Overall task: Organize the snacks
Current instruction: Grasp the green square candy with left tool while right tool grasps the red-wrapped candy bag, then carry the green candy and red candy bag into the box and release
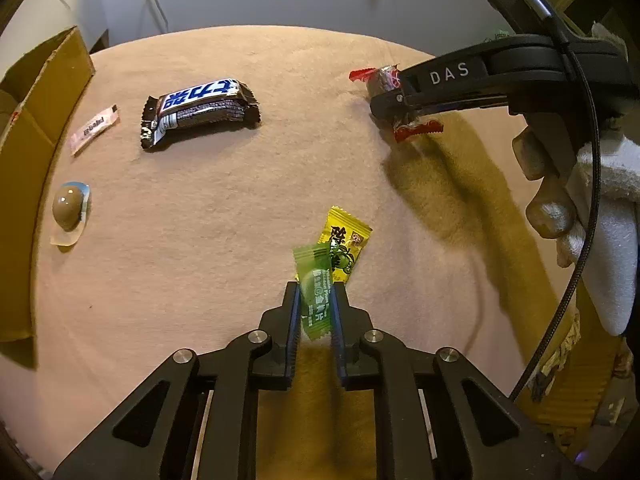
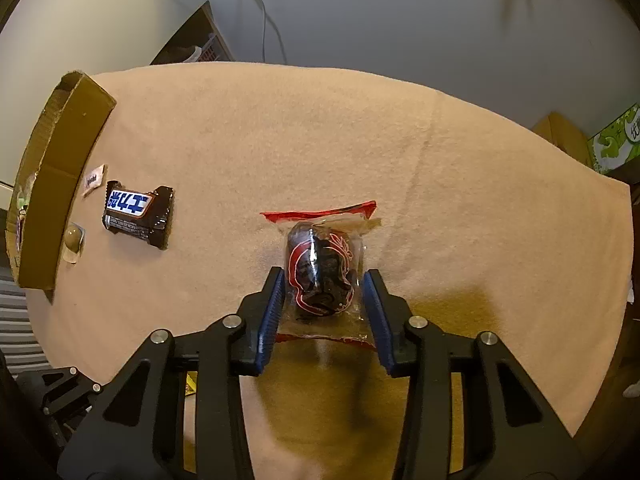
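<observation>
A green candy packet lies partly over a yellow candy packet on the beige cloth. My left gripper points down at it, its blue pads shut on the green packet's near half. Across the cloth, a clear packet with red ends holds a dark wrinkled snack. My right gripper is clamped on that packet from both sides. In the right wrist view the packet sits between the blue pads of the right gripper, and they touch its wrapper.
A brown chocolate bar, a small pink sachet and a jelly cup with a brown ball lie to the left. A cardboard box stands at the left edge. A person's fingers hold the right gripper's handle.
</observation>
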Available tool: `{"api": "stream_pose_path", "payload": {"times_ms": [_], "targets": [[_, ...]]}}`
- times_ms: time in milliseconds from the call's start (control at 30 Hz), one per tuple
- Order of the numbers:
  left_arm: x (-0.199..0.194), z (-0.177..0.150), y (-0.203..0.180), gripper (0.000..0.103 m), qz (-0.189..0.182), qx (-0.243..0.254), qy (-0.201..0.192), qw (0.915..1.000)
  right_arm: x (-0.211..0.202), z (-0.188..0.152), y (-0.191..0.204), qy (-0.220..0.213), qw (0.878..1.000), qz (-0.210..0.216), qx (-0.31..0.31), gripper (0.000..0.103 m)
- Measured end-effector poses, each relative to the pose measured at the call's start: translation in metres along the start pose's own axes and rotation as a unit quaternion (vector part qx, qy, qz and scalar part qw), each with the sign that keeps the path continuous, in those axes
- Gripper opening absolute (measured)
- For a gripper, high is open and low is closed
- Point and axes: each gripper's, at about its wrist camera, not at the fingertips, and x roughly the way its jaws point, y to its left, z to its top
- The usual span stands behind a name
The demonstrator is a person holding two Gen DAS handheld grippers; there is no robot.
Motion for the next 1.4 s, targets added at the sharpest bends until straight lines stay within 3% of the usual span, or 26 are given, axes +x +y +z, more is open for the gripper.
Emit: {"api": "stream_pose_path", "payload": {"times_ms": [633,833,900,933,1000,1033,1067,1400], "targets": [[-0.033,-0.004,0.061,0.006,-0.017,-0.035,-0.014,0.9991,-0.033,-0.018,0.002,-0.025,1.000,0.012,0.002,0.037],[-0.043,-0.007,0.073,0.005,-0.022,-0.024,-0.021,0.9992,-0.045,-0.019,0.009,-0.035,0.999,0.014,-0.004,0.037],[-0.037,-0.006,0.066,0.005,-0.032,-0.012,-0.008,0.9994,-0.042,-0.017,0.011,-0.033,0.999,0.011,-0.007,0.037],[-0.033,-0.007,0.063,0.005,-0.030,-0.010,-0.004,0.9995,-0.041,-0.018,0.011,-0.031,0.999,0.010,-0.008,0.037],[-0.029,-0.007,0.057,0.013,-0.017,-0.011,0.000,0.9998,-0.041,-0.020,0.011,-0.028,1.000,0.012,-0.008,0.037],[-0.027,-0.006,0.052,0.022,-0.005,-0.011,0.000,0.9999,-0.042,-0.022,0.011,-0.028,1.000,0.012,-0.008,0.037],[-0.026,-0.007,0.051,0.023,0.006,-0.009,-0.002,0.9999,-0.042,-0.024,0.013,-0.028,1.000,0.011,-0.009,0.037],[-0.016,-0.001,0.050,0.021,0.033,0.022,-0.005,0.9992,-0.039,-0.025,0.018,-0.026,1.000,0.008,-0.016,0.037]]}}
